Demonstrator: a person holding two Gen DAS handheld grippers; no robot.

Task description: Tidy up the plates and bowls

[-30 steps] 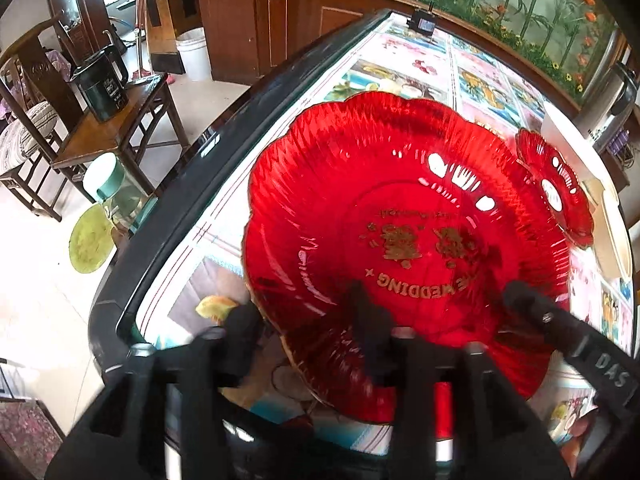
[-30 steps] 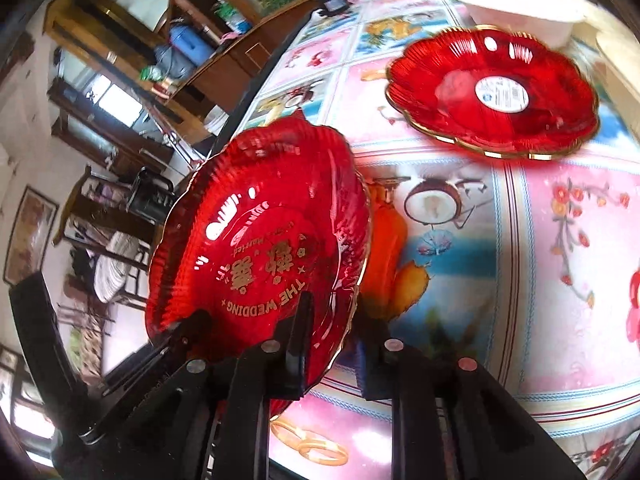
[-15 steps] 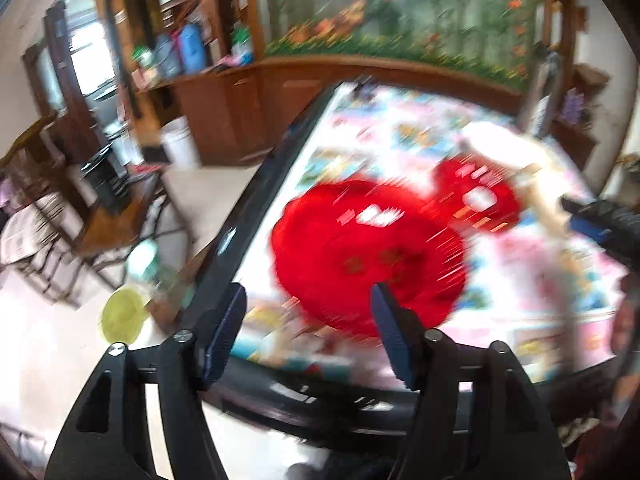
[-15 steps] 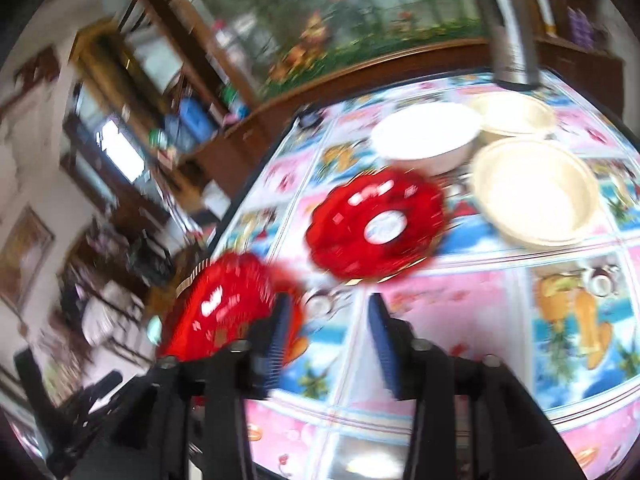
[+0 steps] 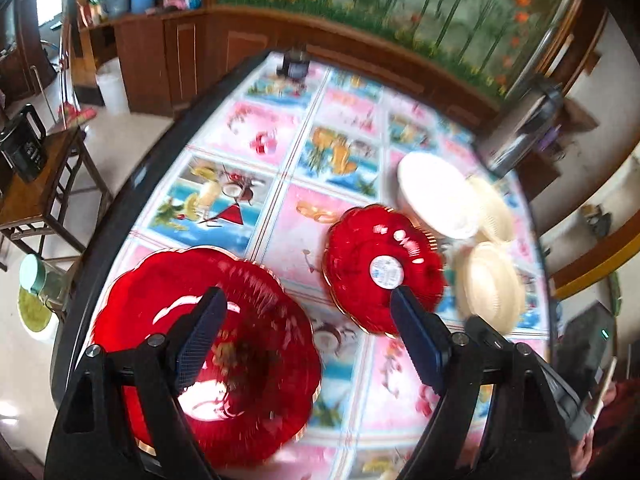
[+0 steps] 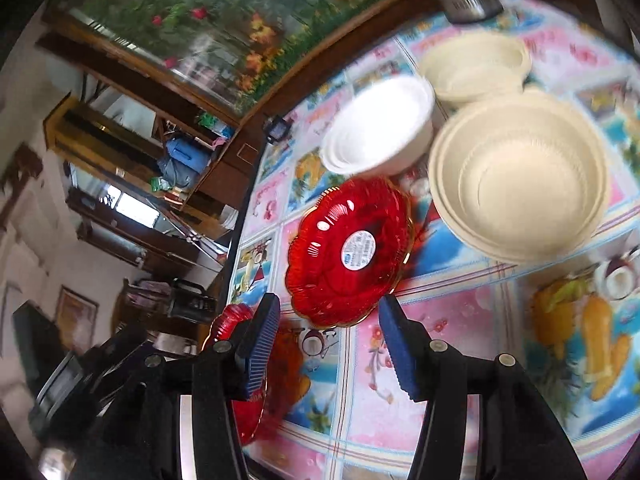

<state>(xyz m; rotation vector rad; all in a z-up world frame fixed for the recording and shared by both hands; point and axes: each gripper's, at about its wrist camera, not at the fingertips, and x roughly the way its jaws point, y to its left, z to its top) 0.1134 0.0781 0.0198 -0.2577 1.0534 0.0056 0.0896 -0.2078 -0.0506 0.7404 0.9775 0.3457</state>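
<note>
Jaws: left gripper [image 5: 308, 334] opening, right gripper [image 6: 328, 344] apart, both empty | large red plate [image 5: 224, 344] beside small red plate [image 6: 348, 256]; cream bowls [image 6: 520, 184] behind

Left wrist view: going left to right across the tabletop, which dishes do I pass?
Large red plate → small red plate with the sticker → white bowl → cream bowl.
</note>
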